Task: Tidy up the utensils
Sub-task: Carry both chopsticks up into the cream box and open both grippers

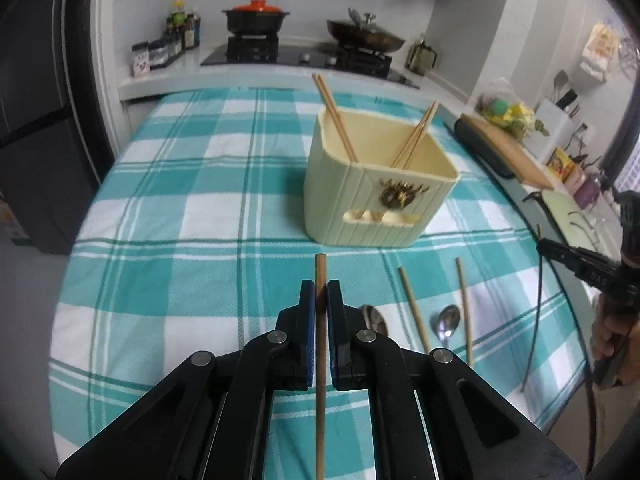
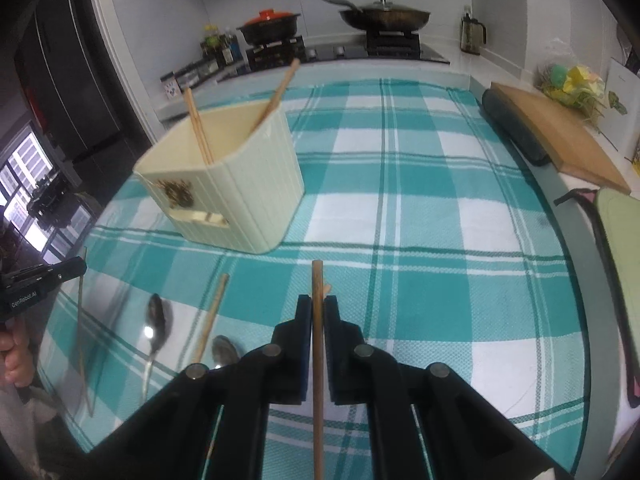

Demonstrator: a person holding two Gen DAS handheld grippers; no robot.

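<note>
A cream utensil holder (image 1: 376,192) stands on the checked cloth with several wooden chopsticks leaning in it; it also shows in the right wrist view (image 2: 232,184). My left gripper (image 1: 320,294) is shut on a wooden chopstick (image 1: 320,276), held above the cloth in front of the holder. My right gripper (image 2: 317,308) is shut on another chopstick (image 2: 317,280). Two loose chopsticks (image 1: 414,312) (image 1: 464,312) and two metal spoons (image 1: 446,322) (image 1: 374,318) lie on the cloth. The right gripper shows at the right edge of the left wrist view (image 1: 560,252).
The table is covered by a teal and white checked cloth (image 1: 200,200). A wooden cutting board (image 2: 560,136) and a dark roll (image 2: 516,128) lie along the right edge. A stove with a pot (image 1: 256,16) and a pan (image 1: 366,34) stands behind.
</note>
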